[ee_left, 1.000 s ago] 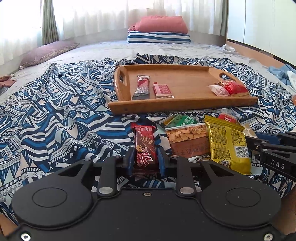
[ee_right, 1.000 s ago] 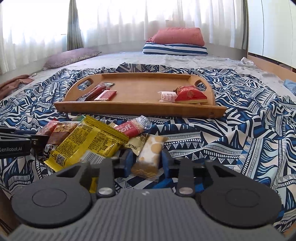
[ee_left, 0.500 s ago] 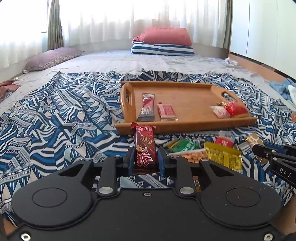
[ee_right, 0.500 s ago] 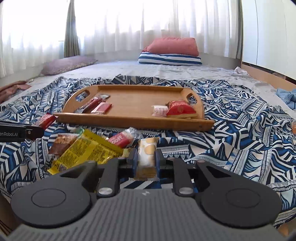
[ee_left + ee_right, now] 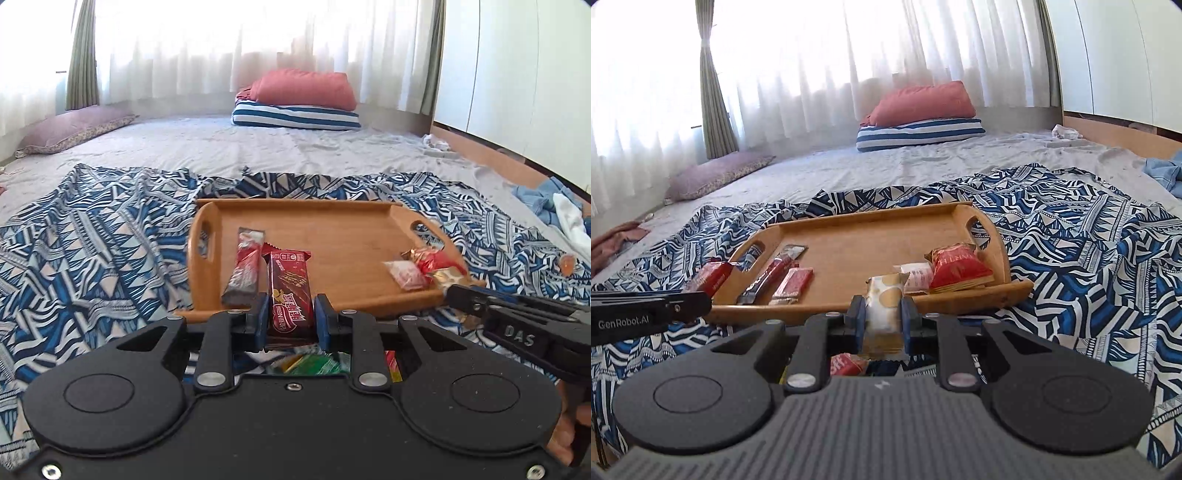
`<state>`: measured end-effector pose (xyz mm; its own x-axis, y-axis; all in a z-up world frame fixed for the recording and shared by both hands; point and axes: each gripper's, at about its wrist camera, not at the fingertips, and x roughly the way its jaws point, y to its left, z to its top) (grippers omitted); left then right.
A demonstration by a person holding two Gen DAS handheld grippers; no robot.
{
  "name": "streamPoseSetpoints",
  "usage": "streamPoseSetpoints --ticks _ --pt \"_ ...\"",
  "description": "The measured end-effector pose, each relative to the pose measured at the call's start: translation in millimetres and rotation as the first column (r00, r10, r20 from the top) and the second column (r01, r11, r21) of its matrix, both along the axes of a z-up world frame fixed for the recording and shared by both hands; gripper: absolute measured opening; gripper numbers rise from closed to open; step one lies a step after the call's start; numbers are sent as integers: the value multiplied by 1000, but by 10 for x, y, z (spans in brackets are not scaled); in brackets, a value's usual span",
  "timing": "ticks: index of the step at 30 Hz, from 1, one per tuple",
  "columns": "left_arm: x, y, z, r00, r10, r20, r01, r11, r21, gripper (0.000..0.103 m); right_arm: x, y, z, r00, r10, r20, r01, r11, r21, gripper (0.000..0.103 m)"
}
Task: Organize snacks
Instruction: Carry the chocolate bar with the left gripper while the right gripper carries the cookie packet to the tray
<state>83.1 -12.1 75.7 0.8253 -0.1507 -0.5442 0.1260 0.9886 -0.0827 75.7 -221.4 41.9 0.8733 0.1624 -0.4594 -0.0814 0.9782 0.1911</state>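
we see a dark red wafer bar [image 5: 289,295] pinched upright between the blue pads of the left tongs [image 5: 289,320], held off the bed at the near rim of the wooden tray [image 5: 332,236]. the right tongs [image 5: 882,321] clamp a pale biscuit packet [image 5: 884,301], also at the tray's near edge. inside the tray: a long red and black bar [image 5: 772,273] and a small red packet [image 5: 793,280] toward the left handle, a pink-white packet [image 5: 918,275] touching a red pouch [image 5: 956,267] toward the right handle. more loose snacks [image 5: 314,363] lie under the tongs, mostly hidden. the tray rests on a blue patterned blanket [image 5: 92,240] on the bed; two stacked pillows [image 5: 299,99] sit far back by the curtains [image 5: 240,44].
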Motion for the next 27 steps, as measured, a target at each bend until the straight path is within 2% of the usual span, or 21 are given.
streamPoseSetpoints --ticks 7,12,19,27 --pt "441 -161 8 998 -45 -36 43 998 -44 24 518 -63 -28 997 1 -71 7 994 112 23" --pt "743 -216 -88 994 -52 -97 44 995 -84 24 821 -156 -130 991 -5 -131 30 981 193 23" --pt "1031 -284 -280 985 -39 -165 23 995 -98 24 1000 -108 -299 985 0 -173 36 979 202 23" --pt "1166 -342 -440 980 -21 -199 7 997 -70 25 1069 -52 -405 984 5 -180 29 982 188 23"
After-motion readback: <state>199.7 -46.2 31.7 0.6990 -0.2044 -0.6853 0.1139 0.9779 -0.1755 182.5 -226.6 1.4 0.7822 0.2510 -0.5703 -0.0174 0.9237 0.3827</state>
